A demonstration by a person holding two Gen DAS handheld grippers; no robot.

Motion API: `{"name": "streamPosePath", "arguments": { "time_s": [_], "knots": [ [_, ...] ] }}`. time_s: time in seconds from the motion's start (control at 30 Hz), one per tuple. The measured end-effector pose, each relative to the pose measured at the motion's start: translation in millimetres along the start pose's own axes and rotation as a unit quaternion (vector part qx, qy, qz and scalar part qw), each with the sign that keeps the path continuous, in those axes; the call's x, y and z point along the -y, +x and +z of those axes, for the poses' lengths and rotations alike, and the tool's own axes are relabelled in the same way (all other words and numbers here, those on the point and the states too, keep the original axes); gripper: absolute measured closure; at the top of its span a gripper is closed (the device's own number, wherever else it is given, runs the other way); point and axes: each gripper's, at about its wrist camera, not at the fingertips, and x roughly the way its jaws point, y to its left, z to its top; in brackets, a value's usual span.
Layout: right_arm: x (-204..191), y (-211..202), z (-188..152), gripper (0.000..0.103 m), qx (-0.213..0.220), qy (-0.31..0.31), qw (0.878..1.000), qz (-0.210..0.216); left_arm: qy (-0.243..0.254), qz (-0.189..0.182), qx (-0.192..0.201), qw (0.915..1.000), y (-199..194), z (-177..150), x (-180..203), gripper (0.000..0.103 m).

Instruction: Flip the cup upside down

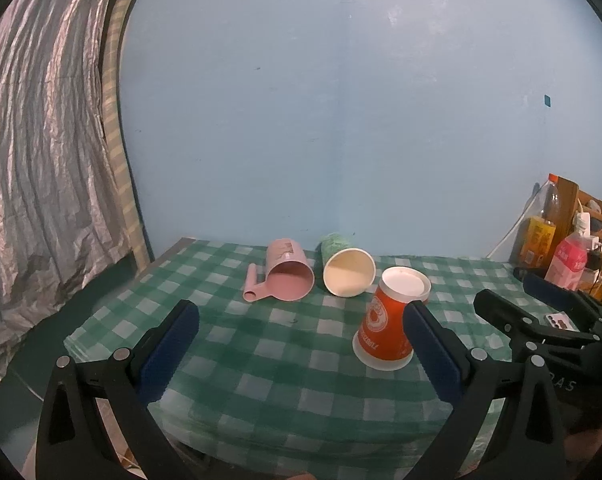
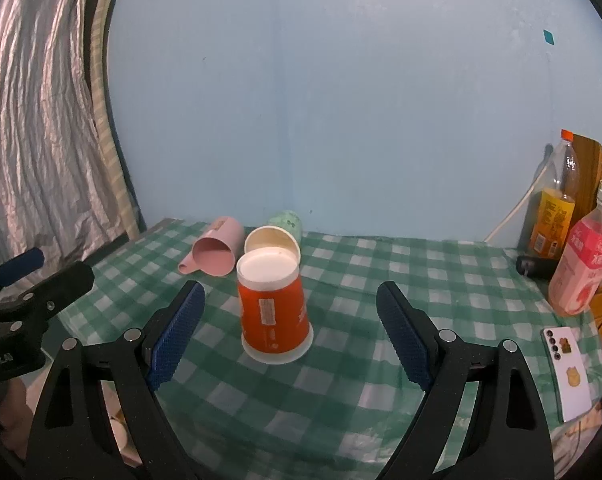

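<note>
Surroundings: tabletop [image 2: 381,264] carried a green-and-white checked cloth; blue wall behind, silvery curtain [image 2: 33,128] at the left.
Right edge clutter: orange-capped bottle [image 2: 555,204], pink-labelled bottle [image 2: 583,272], dark cylinder [image 2: 535,267] lying beside them, white phone [image 2: 569,374] flat near the front right corner. All well apart from the cups.
Obstructions: none between the right claw's fingers and the orange cup; pink mug and green cup sat just behind it.
Orange cup [image 2: 273,312]: paper, stood upside down on the cloth, mouth rim down, white base up. Inside hidden.
Green cup [image 1: 347,266]: paper, lay on its side, mouth toward the cameras, cream interior looked empty.
Pink mug [image 1: 289,278]: lay on its side just left of the green cup, handle [image 1: 254,289] on the cloth to its left, interior looked empty.
Right claw [image 2: 287,334]: spread wide, gripped nothing; orange cup sat between the blue pads without touching either.
Left claw [image 1: 301,350]: spread wide, gripped nothing; orange cup stood just inside its right finger [image 1: 433,354], contact not discernible.
Claw spacing: each showed at the edge of the other's view, side by side over the front of the tabletop.
</note>
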Motion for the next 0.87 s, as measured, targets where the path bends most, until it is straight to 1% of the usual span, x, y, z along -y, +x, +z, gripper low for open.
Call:
{"name": "streamPosePath", "arguments": {
  "time_s": [0.87],
  "knots": [
    [-1.6, 3.3, -2.5, 0.016, -0.008, -0.002, 1.000, 0.001, 0.006, -0.011, -0.008, 0.9999, 4.2, -2.0, 3.5, 0.000]
  ]
}}
